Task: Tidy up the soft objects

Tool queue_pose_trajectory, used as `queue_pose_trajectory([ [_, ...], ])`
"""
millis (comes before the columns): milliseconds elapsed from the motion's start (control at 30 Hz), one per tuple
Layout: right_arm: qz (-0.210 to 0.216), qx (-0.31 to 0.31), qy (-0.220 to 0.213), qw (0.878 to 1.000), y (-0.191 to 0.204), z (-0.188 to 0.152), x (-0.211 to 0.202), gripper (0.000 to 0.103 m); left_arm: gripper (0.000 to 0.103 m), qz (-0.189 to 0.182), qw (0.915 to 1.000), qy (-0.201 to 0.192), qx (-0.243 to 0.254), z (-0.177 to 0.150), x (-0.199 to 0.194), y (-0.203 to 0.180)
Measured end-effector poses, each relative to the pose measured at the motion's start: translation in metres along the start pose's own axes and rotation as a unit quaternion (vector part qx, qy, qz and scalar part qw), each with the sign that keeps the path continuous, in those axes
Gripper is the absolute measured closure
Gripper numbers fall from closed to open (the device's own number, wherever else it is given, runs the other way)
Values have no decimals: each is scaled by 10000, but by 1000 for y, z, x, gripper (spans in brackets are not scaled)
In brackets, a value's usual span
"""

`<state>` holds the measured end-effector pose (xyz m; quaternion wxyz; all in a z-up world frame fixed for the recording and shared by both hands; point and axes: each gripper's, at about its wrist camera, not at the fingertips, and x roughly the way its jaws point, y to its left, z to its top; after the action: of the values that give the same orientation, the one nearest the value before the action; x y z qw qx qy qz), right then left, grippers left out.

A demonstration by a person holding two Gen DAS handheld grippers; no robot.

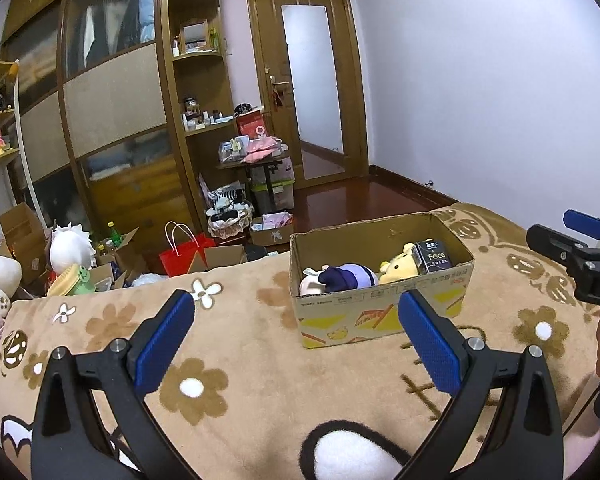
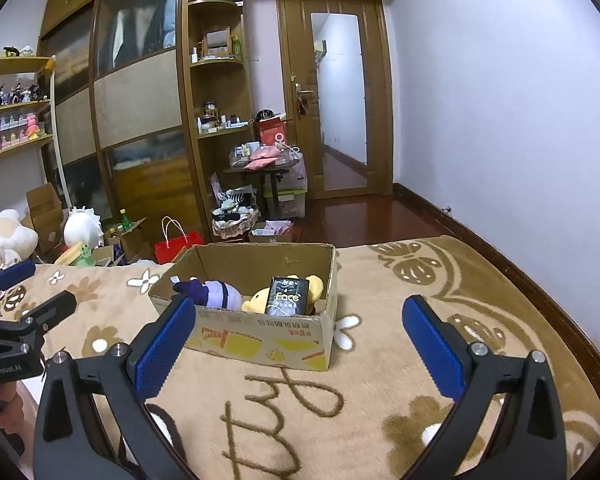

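A cardboard box [image 1: 384, 312] [image 2: 260, 340] stands on the beige flowered blanket [image 1: 236, 344] [image 2: 380, 380]. Inside lie a plush doll in navy and lilac [image 1: 340, 278] [image 2: 214, 292], a yellow plush bear [image 1: 398, 268] [image 2: 260, 300] and a black tissue pack marked Face [image 1: 436, 257] [image 2: 287, 296]. My left gripper [image 1: 296, 308] hovers open over the blanket, just short of the box's near left side. My right gripper [image 2: 298, 314] is open too, with the box's front wall between its fingers' line of sight. Each gripper shows at the edge of the other's view: the right gripper [image 1: 572, 246], the left gripper [image 2: 28, 288].
Beyond the bed's far edge the floor is cluttered: a red paper bag [image 1: 184, 254] [image 2: 176, 246], open cartons, plush toys [image 1: 70, 246] [image 2: 4, 236], a laundry basket [image 1: 230, 216] and a small loaded table [image 1: 256, 152]. A wardrobe and a door stand behind.
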<state>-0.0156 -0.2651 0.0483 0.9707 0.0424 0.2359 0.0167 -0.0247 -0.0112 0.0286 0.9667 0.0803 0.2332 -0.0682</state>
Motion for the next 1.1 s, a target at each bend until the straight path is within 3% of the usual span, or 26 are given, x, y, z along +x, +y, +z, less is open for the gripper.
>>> queue_pose_trajectory([
  [500,-96,146,121,9998,-12,-8,13,0,2,-63,9995,194,-230,-2,20,9],
  [1100,-128,172,155,9996,-16,-12,19,0,2,-17,9997,205,-135,-4,24,6],
])
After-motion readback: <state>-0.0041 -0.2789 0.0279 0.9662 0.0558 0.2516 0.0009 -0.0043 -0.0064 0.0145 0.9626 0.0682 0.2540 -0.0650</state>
